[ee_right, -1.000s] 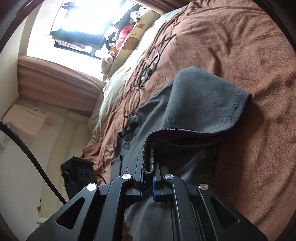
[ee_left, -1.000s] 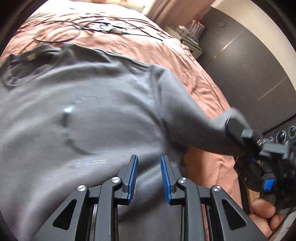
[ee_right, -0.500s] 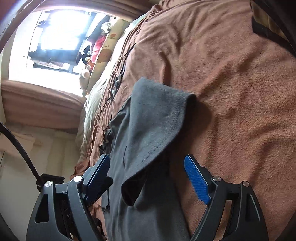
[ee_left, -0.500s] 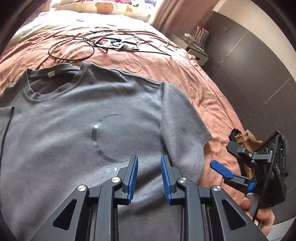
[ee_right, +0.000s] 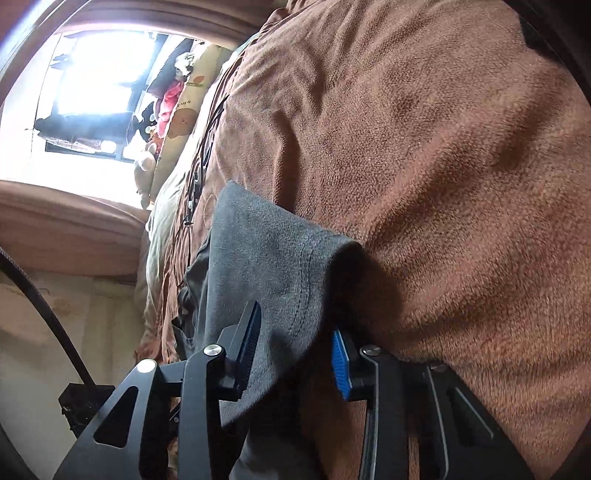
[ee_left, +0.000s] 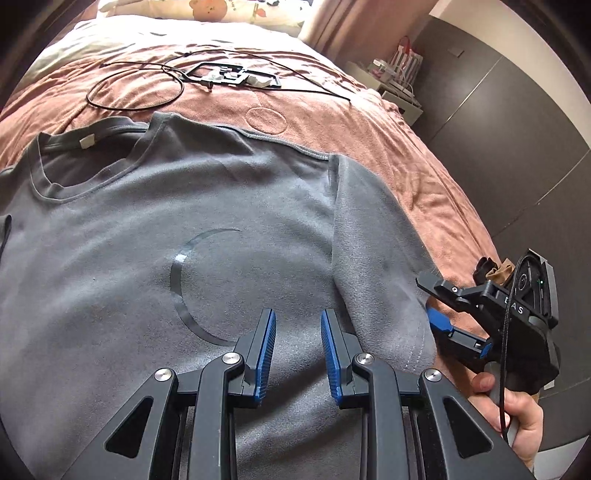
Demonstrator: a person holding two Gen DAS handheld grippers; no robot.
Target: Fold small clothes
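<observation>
Right wrist: sleeve (ee_right: 273, 266) between right tongs (ee_right: 295, 354), seemingly unpinched.

Ahead of you, a fuzzy rust-brown blanket (ee_left: 388, 147) is covering the bed. Thin black cables (ee_left: 136, 88) are lying looped on it near a flat black frame (ee_left: 232, 75). Beyond, a cream pillow with bear prints (ee_left: 221, 11) is resting by the bright window (ee_right: 96, 85).

the shirt (ee_left: 155, 236) runs off the left and bottom edges of the left wrist view, its hem unseen. in the right wrist view, the sleeve (ee_right: 273, 266) hides part of the right gripper (ee_right: 295, 354), so contact with the pads is unclear. the window (ee_right: 96, 81) is blown out.
</observation>
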